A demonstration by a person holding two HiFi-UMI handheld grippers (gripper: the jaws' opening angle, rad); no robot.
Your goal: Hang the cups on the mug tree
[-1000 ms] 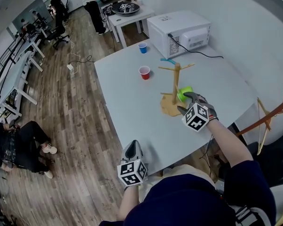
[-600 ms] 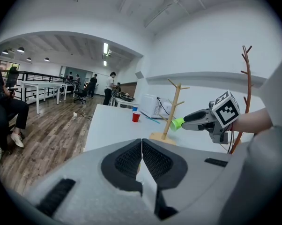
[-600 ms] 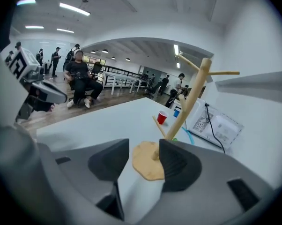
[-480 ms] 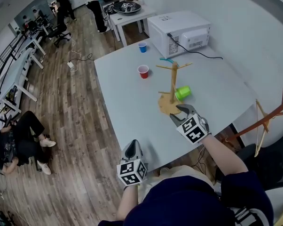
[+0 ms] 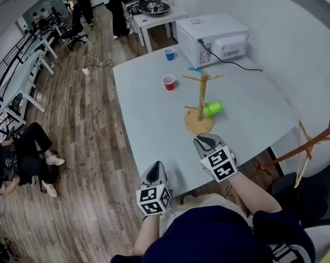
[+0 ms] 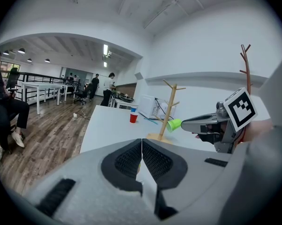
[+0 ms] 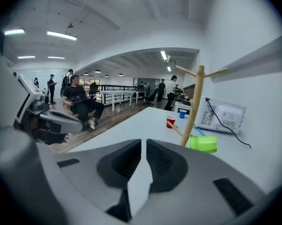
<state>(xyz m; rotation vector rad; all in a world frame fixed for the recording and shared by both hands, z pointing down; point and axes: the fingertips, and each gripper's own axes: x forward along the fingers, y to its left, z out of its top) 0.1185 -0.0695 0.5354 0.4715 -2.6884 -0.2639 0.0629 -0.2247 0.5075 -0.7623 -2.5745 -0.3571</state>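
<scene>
Right gripper (image 5: 204,142) in the head view hovered over the desk's (image 5: 148,114) near edge, short of the mug tree (image 5: 202,95), where the green cup (image 5: 213,109) hung on a low peg. Left gripper view: left gripper (image 6: 141,146) pinched fully together, empty. Right gripper view: jaws had just been closing down to a sliver, nothing between them.

a wood-plank floor (image 5: 83,130) is being lit by ceiling strip lights (image 7: 61,35); a white table (image 5: 148,119) is being flanked at three o'clock by a white wall (image 5: 302,48), and white desks (image 5: 28,75) are being seen at ten o'clock.
</scene>
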